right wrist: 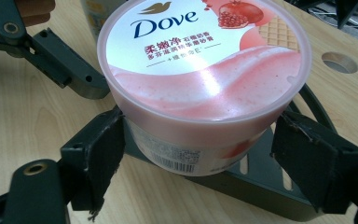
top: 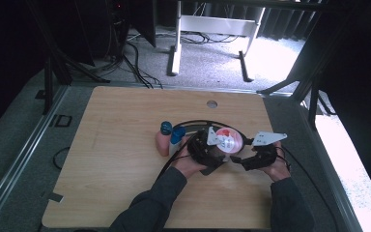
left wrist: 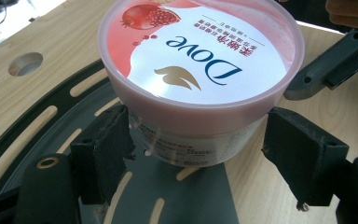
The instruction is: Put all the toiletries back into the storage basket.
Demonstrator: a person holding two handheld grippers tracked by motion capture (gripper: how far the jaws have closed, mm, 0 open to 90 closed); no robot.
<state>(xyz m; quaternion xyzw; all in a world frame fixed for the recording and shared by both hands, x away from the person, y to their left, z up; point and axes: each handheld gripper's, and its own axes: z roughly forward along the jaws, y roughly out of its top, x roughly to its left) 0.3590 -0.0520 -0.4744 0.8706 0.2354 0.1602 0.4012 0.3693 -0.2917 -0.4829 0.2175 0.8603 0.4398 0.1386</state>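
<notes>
Dove tub [left wrist: 200, 70] upright on table [top: 125, 145], lid up. Left gripper [left wrist: 200, 154] & right gripper [right wrist: 200, 158] jaws wide, flanking tub, grip unclear.

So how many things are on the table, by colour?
Pink tub with a Dove lid: 1
Blue-capped bottles: 2
Dark slotted tray under the tub: 1
Black tools, left and right: 2
Total: 6

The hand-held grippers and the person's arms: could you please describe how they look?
Each hand-held gripper, left and right, is black, with two blocky dark jaws, a grey three-cornered plate on top and a thin black cable trailing away. The person wears dark grey long sleeves.
</notes>
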